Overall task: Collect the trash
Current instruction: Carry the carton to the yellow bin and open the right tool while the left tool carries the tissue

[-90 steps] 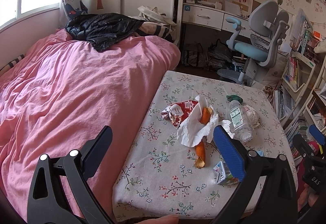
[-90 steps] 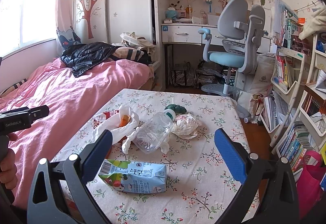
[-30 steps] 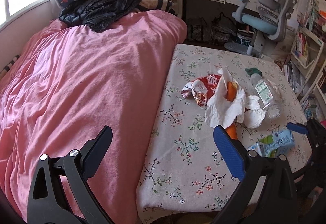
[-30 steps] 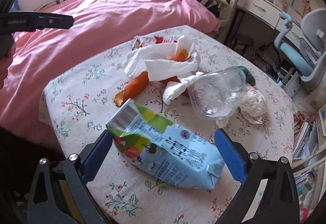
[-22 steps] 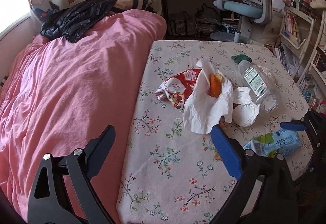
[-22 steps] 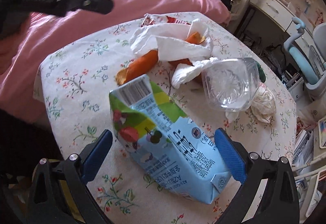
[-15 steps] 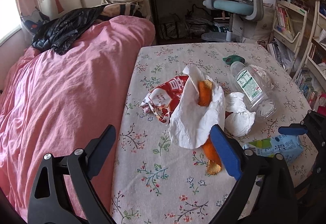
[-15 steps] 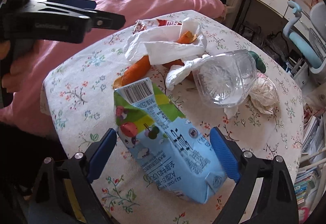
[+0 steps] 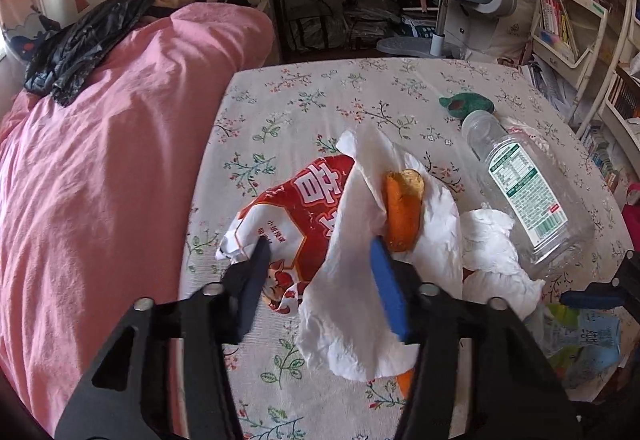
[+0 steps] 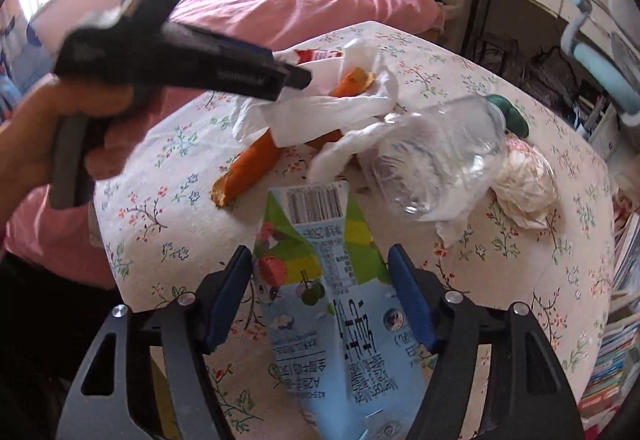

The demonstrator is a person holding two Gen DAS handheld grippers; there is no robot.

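On the floral table (image 9: 320, 87), we have our left gripper (image 9: 320, 260) closing its jaws around the red snack wrapper (image 9: 296, 207) and white tissue (image 9: 360, 280), pads not yet clearly pinching; an orange peel (image 9: 402, 215) lies in the tissue; to the right, our right gripper (image 10: 320, 292) is closing on the drink carton (image 10: 332, 300), pads just beside its edges; a clear bottle (image 10: 436, 159) lies beyond.
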